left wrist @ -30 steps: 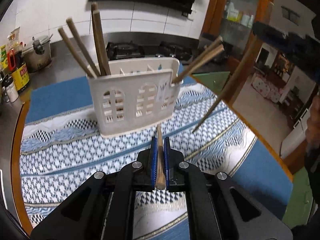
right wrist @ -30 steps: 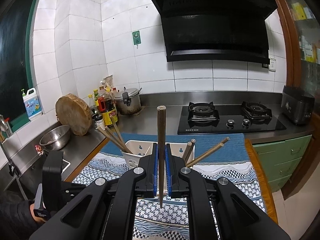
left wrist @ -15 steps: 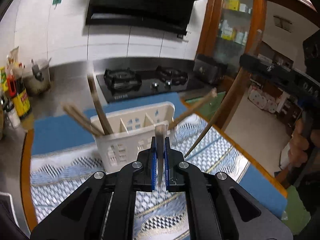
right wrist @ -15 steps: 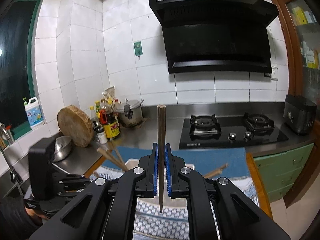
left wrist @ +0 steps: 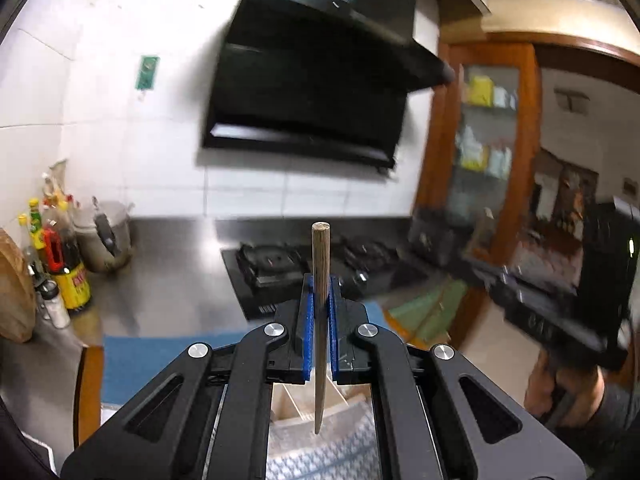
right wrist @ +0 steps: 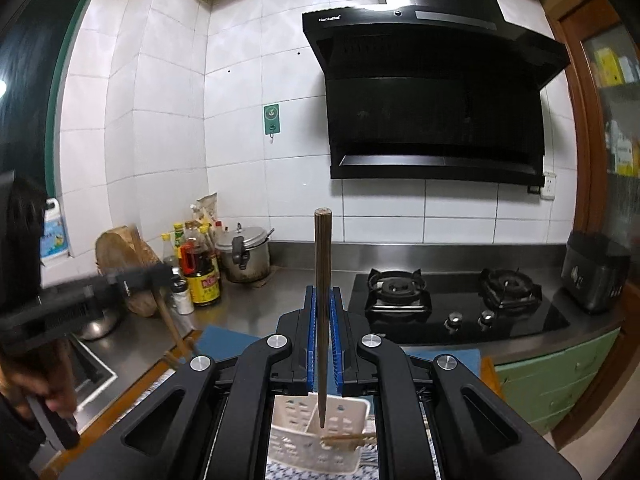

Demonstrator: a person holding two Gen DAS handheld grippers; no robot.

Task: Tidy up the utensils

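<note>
My left gripper (left wrist: 319,312) is shut on a wooden chopstick (left wrist: 320,276), held upright with its thin tip down over the white slotted utensil holder (left wrist: 304,402). My right gripper (right wrist: 322,320) is shut on a darker chopstick (right wrist: 322,280), also upright, its tip just above the holder (right wrist: 312,440). More chopsticks (right wrist: 348,438) lie across the holder's right compartment. The left gripper shows blurred at the left of the right wrist view (right wrist: 64,304); the right gripper shows at the right of the left wrist view (left wrist: 560,304).
A gas stove (right wrist: 452,304) and black range hood (right wrist: 432,104) are behind. Sauce bottles (right wrist: 200,268), a pot (right wrist: 244,256) and a wooden chopping block (right wrist: 124,264) stand at the back left. A blue patterned mat (left wrist: 168,356) covers the table.
Both grippers have lifted and tilted up with their chopsticks. The holder has dropped to the bottom of both views, now beneath the chopstick tips.
</note>
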